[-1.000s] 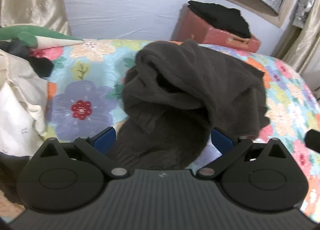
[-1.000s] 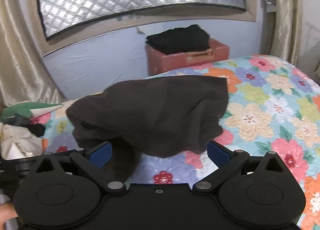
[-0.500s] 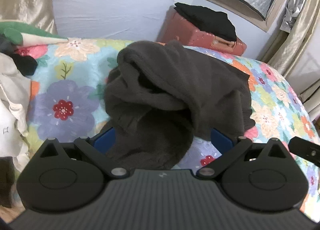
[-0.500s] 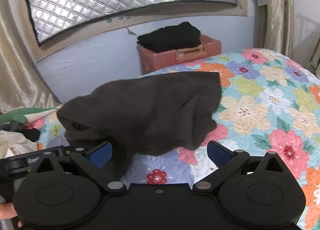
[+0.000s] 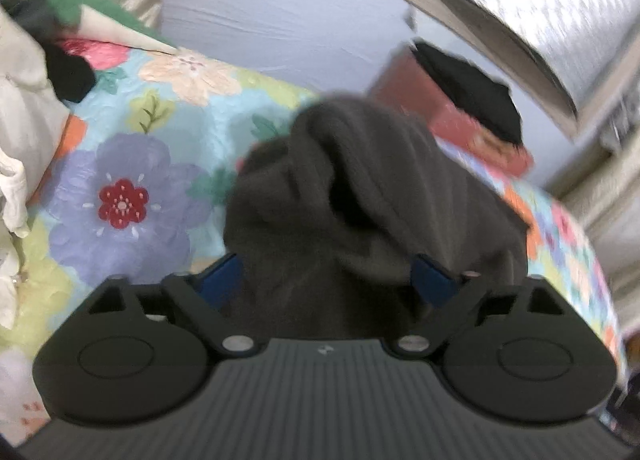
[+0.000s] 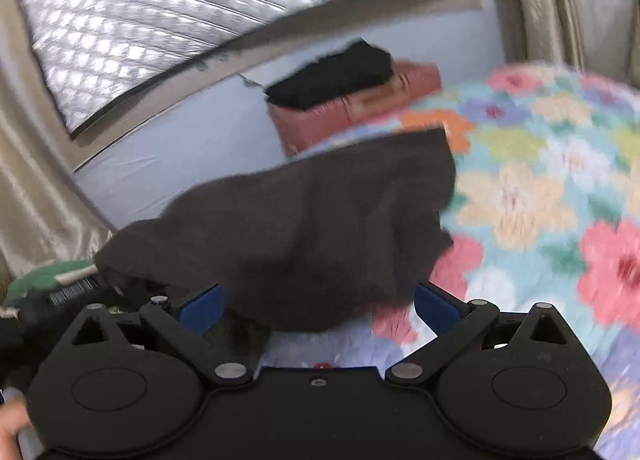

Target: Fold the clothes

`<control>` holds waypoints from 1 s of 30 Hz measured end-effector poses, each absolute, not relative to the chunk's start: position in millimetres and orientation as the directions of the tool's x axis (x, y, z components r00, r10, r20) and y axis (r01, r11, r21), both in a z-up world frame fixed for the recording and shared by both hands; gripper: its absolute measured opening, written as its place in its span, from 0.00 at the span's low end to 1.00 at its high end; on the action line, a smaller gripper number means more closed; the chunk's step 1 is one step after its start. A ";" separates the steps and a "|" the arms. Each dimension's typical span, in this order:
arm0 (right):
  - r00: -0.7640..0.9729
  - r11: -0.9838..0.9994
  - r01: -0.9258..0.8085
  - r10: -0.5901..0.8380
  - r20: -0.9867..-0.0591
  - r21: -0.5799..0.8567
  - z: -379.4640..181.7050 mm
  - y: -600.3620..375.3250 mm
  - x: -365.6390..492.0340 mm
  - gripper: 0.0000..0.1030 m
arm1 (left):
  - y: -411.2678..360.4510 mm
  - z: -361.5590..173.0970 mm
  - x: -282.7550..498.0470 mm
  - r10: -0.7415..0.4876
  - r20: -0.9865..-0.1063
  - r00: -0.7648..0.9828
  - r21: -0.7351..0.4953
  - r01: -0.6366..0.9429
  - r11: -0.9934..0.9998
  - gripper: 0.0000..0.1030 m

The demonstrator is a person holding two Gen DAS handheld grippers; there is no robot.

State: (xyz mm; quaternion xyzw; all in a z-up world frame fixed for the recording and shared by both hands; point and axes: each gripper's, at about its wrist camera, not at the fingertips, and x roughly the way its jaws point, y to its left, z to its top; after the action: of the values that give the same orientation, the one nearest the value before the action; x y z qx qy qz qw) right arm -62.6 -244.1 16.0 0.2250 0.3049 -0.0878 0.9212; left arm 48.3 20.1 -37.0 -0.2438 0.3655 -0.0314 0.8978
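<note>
A dark sweater is seen lying in a rumpled heap on the floral quilt, near the middle of the bed. No clean fold is visible in it: one side is bunched into thick rolls, and the far edge lies flatter toward the wall. The folding is judged to be at an early stage, with the gathering, flattening and final folds all still to be done.

The left gripper is pointed down at the near edge of the heap. Its jaws are closing, with a bulge of sweater between the blue pads, but no firm pinch can be made out yet. The right gripper is held spread wide over the other near edge of the sweater; cloth lies between its pads too, and they are not seen pressing on it.

A pile of other clothes, pale, black and green, is left at the left side of the bed, apparently unfolded. A black garment is seen lying on a red case by the far wall, neat enough to be counted as done, though this is only a judgement. Behind the bed a pale blue wall is seen, with a quilted silver window cover above it and beige curtains at both sides. Both views are blurred.
</note>
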 end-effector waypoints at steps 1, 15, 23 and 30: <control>0.798 0.869 0.304 -0.008 -0.603 0.391 10.5 -247.7 -58.9 1.00 | 20.5 -32.4 54.6 -0.217 -0.623 0.752 -0.472 -0.140 0.870 0.85; 0.777 0.781 0.404 -0.019 -0.630 0.475 -37.8 -312.7 -15.9 1.00 | 22.0 -78.1 128.2 -0.325 -0.717 0.616 -0.533 -0.184 0.826 0.94; 0.797 0.684 0.420 0.036 -0.602 0.597 -83.7 -334.4 22.4 0.98 | 21.2 -84.1 132.6 -0.345 -0.722 0.600 -0.548 -0.191 0.815 0.86; 0.811 0.623 0.337 0.187 -0.554 0.705 -115.8 -328.5 47.7 0.37 | 17.4 -98.5 138.5 -0.415 -0.714 0.564 -0.614 -0.219 0.758 1.00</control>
State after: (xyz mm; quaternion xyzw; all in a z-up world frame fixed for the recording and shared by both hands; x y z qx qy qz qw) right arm 47.7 -328.5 -115.8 0.4316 0.3038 -0.0441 0.8482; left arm 138.5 17.4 -98.5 -0.3424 0.4629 -0.0603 0.8154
